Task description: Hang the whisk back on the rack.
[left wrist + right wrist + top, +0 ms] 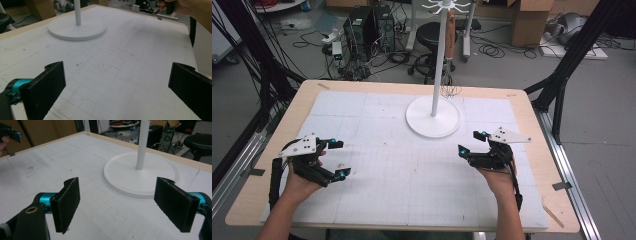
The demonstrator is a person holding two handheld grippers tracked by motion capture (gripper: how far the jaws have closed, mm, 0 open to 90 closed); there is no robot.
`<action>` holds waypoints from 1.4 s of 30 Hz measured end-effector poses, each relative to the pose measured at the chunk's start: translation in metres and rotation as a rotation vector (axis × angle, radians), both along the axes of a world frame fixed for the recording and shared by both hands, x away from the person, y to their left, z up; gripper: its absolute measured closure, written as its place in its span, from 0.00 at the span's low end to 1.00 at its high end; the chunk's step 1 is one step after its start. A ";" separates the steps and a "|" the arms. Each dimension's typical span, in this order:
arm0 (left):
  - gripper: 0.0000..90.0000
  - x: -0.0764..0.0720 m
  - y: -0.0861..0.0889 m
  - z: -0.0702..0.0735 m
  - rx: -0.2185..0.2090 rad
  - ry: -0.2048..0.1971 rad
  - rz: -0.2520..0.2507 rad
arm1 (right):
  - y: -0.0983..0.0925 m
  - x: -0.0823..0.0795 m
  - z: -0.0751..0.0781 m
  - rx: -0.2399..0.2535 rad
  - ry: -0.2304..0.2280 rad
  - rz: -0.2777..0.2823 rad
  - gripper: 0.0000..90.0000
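1. Grey flooring surrounds the wooden table [264, 165], with computer towers [367, 25], a black stool [432, 35], cardboard boxes [532, 15] and loose cables behind it.
2. White gridded mat [402, 170] covers the tabletop.
3. White stand [433, 116] sits at mat's far centre.
4. Left gripper [337, 159] hovers at left, jaws apart, empty.
5. Right gripper [472, 142] hovers near the stand's base, jaws apart, empty.

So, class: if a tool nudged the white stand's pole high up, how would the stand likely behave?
The white stand would probably resist sliding, since its wide round base sits flat on the gridded mat. It looks rigid, not floppy. Pushed high on the thin, tall pole, it might rock or tip, as the top carries a ring of hooks.
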State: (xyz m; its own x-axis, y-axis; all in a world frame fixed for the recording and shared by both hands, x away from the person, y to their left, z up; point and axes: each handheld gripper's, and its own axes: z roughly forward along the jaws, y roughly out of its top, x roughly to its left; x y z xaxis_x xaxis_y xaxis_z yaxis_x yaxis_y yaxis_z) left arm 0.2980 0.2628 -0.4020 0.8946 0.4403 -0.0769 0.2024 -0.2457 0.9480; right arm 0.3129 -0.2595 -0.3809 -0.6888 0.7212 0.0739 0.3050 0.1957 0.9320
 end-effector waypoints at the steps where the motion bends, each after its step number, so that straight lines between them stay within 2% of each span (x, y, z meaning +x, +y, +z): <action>1: 0.02 0.000 0.000 0.000 0.000 0.000 -0.002 | 0.000 0.000 0.000 -0.002 -0.002 0.000 0.22; 8: 0.02 0.003 -0.003 -0.001 -0.001 -0.001 -0.003 | -0.004 -0.004 0.000 0.007 0.009 -0.007 0.20; 18: 0.02 0.002 -0.002 -0.001 0.000 -0.001 -0.002 | -0.002 -0.003 -0.002 -0.012 0.016 -0.002 0.19; 28: 0.02 0.001 -0.003 -0.001 0.004 0.000 -0.004 | -0.001 -0.002 -0.002 -0.012 0.025 -0.006 0.18; 42: 0.02 0.002 -0.003 -0.001 0.006 0.001 -0.001 | -0.001 -0.001 -0.003 -0.015 0.022 -0.001 0.19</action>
